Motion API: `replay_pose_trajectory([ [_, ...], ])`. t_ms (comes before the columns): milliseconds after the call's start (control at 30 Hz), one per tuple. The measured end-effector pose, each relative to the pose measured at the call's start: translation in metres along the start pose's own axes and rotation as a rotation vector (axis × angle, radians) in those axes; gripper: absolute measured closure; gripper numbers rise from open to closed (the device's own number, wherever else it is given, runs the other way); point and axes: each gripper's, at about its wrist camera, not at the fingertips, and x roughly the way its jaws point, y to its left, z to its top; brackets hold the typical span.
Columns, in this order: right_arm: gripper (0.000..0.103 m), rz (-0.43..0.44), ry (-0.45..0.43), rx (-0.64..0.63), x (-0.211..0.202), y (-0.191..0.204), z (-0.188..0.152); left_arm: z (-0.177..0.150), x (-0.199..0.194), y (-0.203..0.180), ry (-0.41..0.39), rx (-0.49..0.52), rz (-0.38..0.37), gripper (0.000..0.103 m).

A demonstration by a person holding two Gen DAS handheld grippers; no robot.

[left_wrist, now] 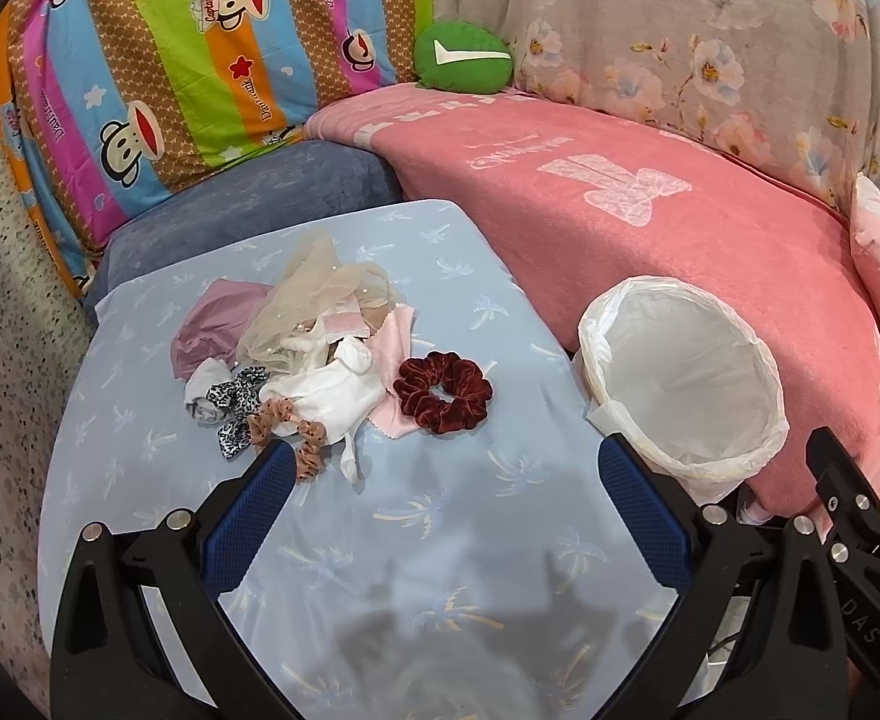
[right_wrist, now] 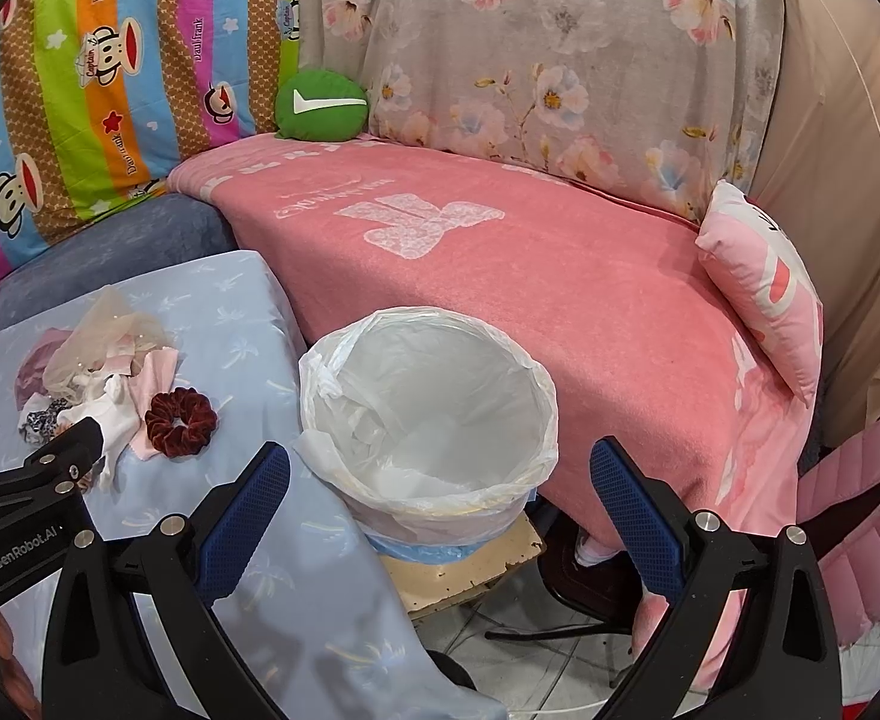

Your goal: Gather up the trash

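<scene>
Left wrist view
- left hand-held gripper [left_wrist: 442, 468]: jaws standing wide apart, nothing between them, hovering over the worktop [left_wrist: 440, 540] draped in light blue palm-print cloth
- left blue pad: its tip sitting just beside the tan scrunchie [left_wrist: 296, 429]
- trash pile [left_wrist: 296, 354]: lying on the worktop, ahead and to the left; beige mesh with beads, mauve cloth, white and pink scraps, a leopard-print piece, all overlapping
- dark red scrunchie [left_wrist: 443, 393]: lying at the pile's right edge, touching the pink scrap
- bin [left_wrist: 682, 378]: lined with a white bag, standing right of the worktop against the pink blanket [left_wrist: 649, 228]; nothing showing inside
- right hand-held gripper: black frame poking in at the right edge, fingers out of sight here
- background: striped monkey-print quilt [left_wrist: 170, 60], green round cushion [left_wrist: 462, 55], floral fabric

Right wrist view
- right hand-held gripper [right_wrist: 440, 468]: jaws spread wide, empty, bin rim [right_wrist: 320, 372] lying between and ahead of the pads
- bin: sitting on a worn cream board [right_wrist: 475, 570] between worktop and blanket
- trash pile [right_wrist: 98, 372]: at far left on the worktop, well apart from this gripper
- dark red scrunchie [right_wrist: 180, 422]: nearest pile item to the bin
- left hand-held gripper: black body entering at left edge, close to the pile
- pink pillow [right_wrist: 763, 294]: leaning at the blanket's right end
</scene>
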Motion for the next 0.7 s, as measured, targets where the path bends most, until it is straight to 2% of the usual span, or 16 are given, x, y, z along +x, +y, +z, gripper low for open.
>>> replay_pose_trajectory([
  [700, 0.006, -0.001, -0.001, 0.001, -0.0012, -0.0031, 0.0003, -0.0015, -0.0016, -0.0018, -0.009, 0.009, -0.008, 0.007],
])
